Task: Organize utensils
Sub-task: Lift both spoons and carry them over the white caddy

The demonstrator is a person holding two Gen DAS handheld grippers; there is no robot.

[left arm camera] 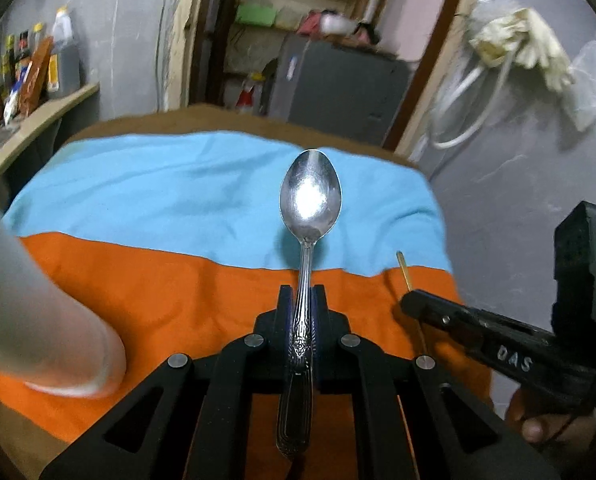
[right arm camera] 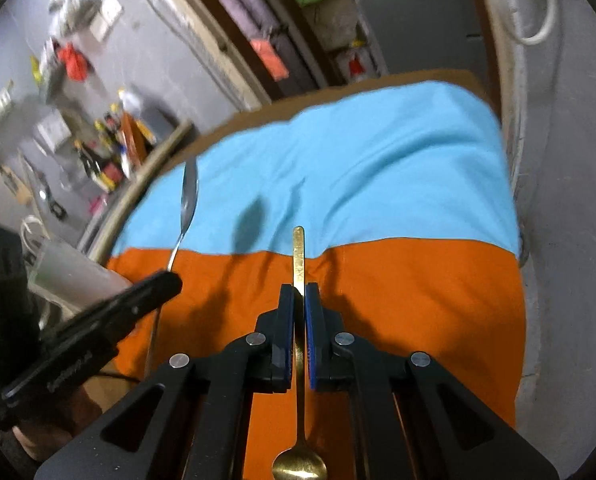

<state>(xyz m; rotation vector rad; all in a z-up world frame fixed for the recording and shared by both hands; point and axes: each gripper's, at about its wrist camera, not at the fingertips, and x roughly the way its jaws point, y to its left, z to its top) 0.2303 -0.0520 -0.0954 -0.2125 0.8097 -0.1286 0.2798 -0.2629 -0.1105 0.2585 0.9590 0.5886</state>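
My left gripper [left arm camera: 301, 296] is clamped on the silver spoon [left arm camera: 309, 196] — bowl forward above the blue-and-orange cloth [left arm camera: 158, 200] — while my right gripper [right arm camera: 299, 294] pinches the gold spoon [right arm camera: 299, 468] by its handle, bowl toward the camera.

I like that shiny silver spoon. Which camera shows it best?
The left wrist view: the silver spoon faces the camera, bowl and patterned handle clear, clamped in the left gripper. The right wrist view shows it only edge-on and blurred, at the left.
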